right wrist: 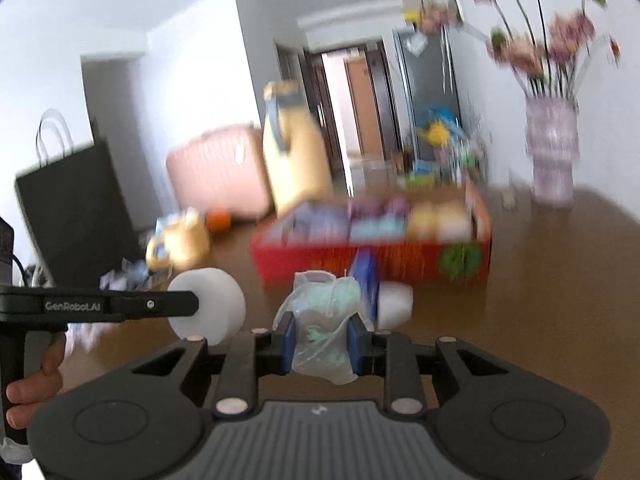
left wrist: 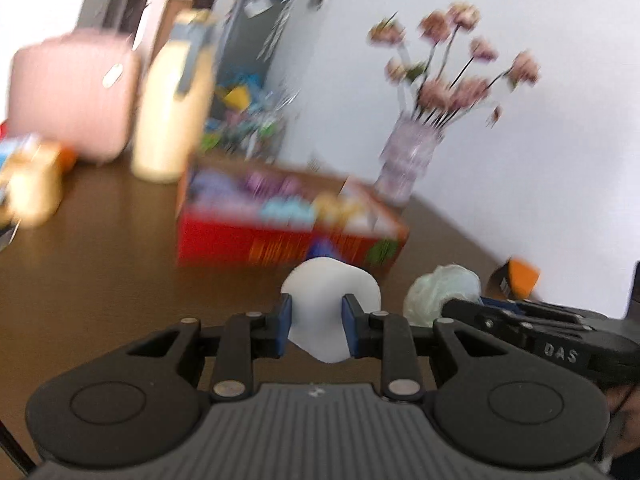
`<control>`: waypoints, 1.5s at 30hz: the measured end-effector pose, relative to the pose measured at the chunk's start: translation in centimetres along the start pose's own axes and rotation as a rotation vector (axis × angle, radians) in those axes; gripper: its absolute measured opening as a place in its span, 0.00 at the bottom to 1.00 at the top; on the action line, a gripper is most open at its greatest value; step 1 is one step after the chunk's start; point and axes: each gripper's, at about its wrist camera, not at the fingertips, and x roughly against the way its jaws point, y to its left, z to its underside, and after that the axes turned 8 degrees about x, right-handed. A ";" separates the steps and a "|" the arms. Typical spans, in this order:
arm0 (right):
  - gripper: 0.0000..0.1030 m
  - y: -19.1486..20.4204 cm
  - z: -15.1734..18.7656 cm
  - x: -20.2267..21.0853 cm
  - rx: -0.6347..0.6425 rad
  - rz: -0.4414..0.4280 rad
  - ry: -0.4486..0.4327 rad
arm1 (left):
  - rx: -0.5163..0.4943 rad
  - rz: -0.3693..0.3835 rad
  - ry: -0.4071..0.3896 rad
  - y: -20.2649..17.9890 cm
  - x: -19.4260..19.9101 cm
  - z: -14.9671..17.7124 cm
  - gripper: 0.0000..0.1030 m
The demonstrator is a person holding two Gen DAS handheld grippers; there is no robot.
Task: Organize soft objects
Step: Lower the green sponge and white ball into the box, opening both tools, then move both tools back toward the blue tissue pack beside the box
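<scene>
My left gripper (left wrist: 317,328) is shut on a white foam puck (left wrist: 332,304), held above the brown table; the puck also shows in the right wrist view (right wrist: 212,306), at the left. My right gripper (right wrist: 322,344) is shut on a clear plastic bag with pale green stuff inside (right wrist: 324,320); the bag also shows in the left wrist view (left wrist: 440,290), right of the puck. A red box (left wrist: 288,240) full of soft items stands just beyond both grippers and also shows in the right wrist view (right wrist: 372,256). Both views are motion-blurred.
A purple vase with pink flowers (left wrist: 412,156) stands behind the box near the wall. A pink suitcase (left wrist: 72,92) and a yellow bottle-shaped object (left wrist: 172,108) stand at the back left. A white roll (right wrist: 396,300) lies before the box. A black bag (right wrist: 76,208) stands at the left.
</scene>
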 end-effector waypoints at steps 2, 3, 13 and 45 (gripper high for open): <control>0.25 -2.0 -3.4 -1.7 -0.003 -0.006 -0.019 | -0.016 0.036 -0.009 -0.5 -1.7 -3.6 0.26; 0.25 -3.1 -5.2 -3.0 -0.016 -0.006 -0.021 | -0.027 0.045 0.002 -0.7 -3.0 -5.6 0.26; 0.25 -11.3 -10.9 -20.5 -0.092 0.062 0.306 | 0.004 -0.178 0.300 5.7 -19.7 -14.4 0.25; 0.64 -7.6 -17.0 -5.2 0.011 0.146 0.108 | -0.214 -0.295 0.054 -0.7 -3.2 -17.5 0.65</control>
